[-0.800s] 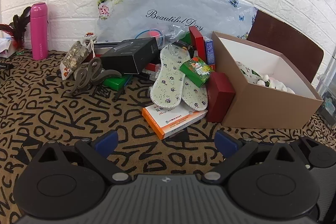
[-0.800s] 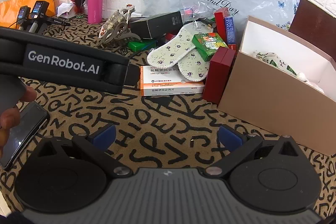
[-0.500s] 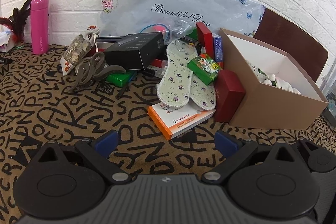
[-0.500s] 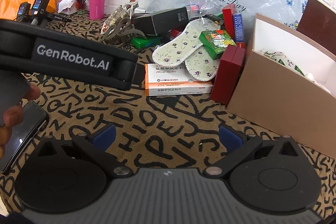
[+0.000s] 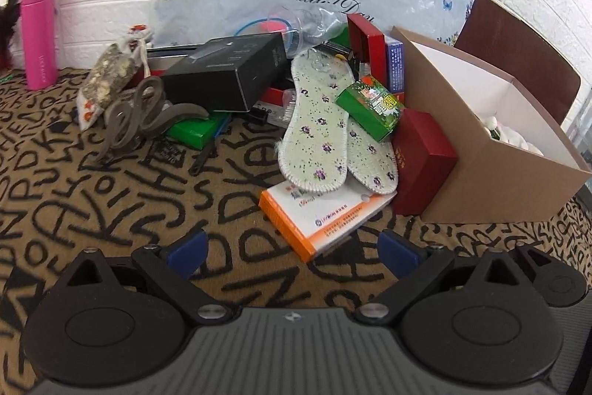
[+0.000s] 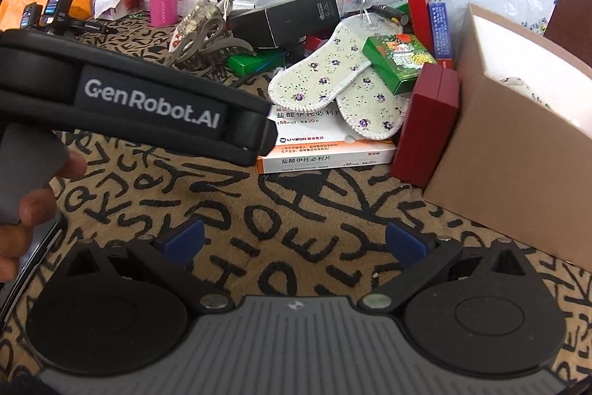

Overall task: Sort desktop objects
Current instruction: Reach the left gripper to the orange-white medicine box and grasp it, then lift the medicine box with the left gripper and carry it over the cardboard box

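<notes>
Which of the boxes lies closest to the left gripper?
The orange-and-white medicine box, flat just beyond the open left gripper; the others sit farther back.

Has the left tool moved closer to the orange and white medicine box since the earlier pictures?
Yes. In the left wrist view the orange and white medicine box now sits lower and larger, nearer the open left tool, and so does the cardboard box. The tool has moved forward.

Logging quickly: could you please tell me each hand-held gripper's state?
Left hand-held gripper: open, holding nothing.
Right hand-held gripper: open, holding nothing.
</notes>
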Demonstrator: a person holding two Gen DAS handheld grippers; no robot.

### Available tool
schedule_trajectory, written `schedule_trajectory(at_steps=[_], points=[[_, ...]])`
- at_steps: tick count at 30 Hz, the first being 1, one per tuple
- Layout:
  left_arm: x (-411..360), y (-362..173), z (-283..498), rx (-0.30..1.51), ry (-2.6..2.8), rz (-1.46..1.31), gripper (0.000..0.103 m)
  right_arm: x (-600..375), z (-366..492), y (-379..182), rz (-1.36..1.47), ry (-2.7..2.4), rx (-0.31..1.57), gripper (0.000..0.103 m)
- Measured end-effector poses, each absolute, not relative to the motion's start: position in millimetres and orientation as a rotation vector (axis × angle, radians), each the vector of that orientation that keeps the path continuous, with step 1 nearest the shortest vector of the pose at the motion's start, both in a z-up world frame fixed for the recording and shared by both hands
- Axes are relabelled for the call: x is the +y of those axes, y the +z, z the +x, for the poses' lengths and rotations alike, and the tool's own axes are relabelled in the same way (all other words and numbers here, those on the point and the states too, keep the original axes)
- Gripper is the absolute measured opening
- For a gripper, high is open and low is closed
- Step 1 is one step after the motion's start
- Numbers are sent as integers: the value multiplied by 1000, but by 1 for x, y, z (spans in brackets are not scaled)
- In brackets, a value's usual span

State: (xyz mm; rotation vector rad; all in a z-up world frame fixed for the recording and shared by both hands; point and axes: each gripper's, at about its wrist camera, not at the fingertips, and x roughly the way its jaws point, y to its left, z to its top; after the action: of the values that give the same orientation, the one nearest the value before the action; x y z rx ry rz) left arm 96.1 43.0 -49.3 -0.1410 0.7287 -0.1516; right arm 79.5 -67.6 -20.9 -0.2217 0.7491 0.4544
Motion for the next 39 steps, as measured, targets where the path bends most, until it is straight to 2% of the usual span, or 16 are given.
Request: schedule_trajectory(at_steps=[11,14,18,20,22,23,25,27,28,39], points=[[44,-65,148,770,-298,-108,98,-58,113,-42,-148,452,729,101],[41,-71,161,790,-351,-107,88,-60,119,-46,-124,448,708,101],[40,-79,178,835,-373,-114,84,-62,125,-49,-96,453,685,100],[41,-81,180,826,-382,-113,84,-62,127,-49,-89,452,673,93],[42,-80,176,823,-381,-104,79,-61,126,-50,-102,441,651,81],[43,-79,173,823,-380,-98,77,-61,125,-50,-103,441,646,79],[44,-78,167,827,-382,-96,68,-62,122,-48,-91,459,640,65],[45,-77,160,836,-400,-114,57,-65,117,-46,-85,475,638,59],[44,-77,155,838,-407,-121,55,-65,116,-45,-84,486,641,59],[19,-81,66,840,-379,-137,54,-84,52,-35,-168,597,702,59]])
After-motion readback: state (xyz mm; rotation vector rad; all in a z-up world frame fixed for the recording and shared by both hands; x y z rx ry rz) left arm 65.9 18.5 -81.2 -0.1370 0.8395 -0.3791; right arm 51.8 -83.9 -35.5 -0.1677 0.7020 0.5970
